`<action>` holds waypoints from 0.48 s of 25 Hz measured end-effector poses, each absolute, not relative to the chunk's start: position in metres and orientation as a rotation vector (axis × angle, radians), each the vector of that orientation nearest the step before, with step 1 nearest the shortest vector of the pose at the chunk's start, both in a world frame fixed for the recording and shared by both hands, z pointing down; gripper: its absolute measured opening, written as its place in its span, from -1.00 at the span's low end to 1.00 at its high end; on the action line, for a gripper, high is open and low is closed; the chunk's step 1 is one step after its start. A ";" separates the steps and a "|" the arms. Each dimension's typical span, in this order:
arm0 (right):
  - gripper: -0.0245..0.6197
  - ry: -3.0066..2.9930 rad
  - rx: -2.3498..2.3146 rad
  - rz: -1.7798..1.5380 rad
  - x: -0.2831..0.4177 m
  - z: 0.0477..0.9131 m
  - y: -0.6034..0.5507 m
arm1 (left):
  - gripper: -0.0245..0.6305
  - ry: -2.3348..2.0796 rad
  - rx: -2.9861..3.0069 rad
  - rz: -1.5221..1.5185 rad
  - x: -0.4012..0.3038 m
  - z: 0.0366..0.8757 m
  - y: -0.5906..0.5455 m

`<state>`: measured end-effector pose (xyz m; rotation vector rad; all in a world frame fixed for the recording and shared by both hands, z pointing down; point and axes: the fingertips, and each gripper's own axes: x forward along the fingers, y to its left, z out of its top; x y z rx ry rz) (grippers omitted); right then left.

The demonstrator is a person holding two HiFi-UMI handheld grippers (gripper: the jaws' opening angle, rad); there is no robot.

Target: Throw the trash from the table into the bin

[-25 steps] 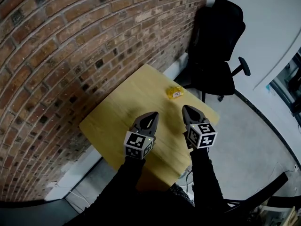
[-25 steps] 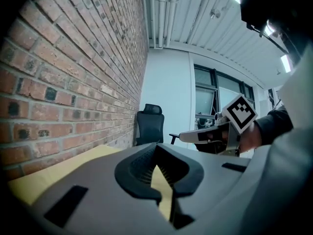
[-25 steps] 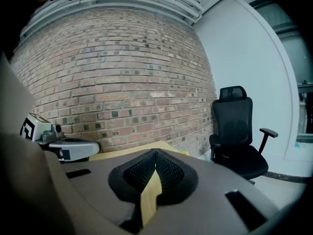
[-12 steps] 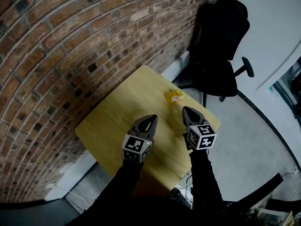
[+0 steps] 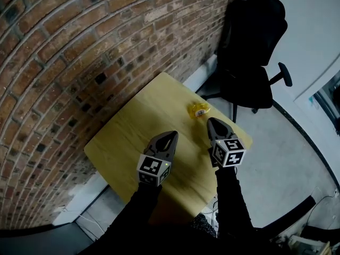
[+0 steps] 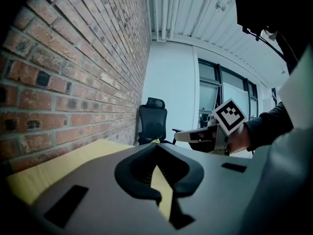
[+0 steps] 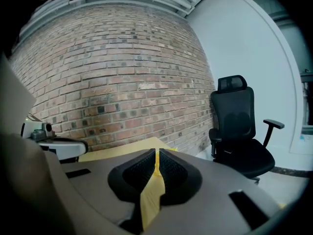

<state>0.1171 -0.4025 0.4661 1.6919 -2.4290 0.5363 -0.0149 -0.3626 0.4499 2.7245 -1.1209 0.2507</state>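
A brick wall (image 5: 79, 47) flanks a black office chair (image 5: 249, 62) and a small wooden table (image 5: 133, 126). Over the table we hold our left gripper (image 5: 171, 135) and right gripper (image 5: 211, 121), jaws pressed together, empty. A crumpled yellow wrapper (image 5: 199, 110) lies near the table's far edge.

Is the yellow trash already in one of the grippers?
No, the yellow trash lies on the table ahead of the right gripper, whose jaws are together and empty.
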 end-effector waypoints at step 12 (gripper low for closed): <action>-0.05 -2.393 1.729 0.545 0.122 0.481 -0.440 | -0.91 -1.128 2.680 0.260 -0.010 0.462 -0.375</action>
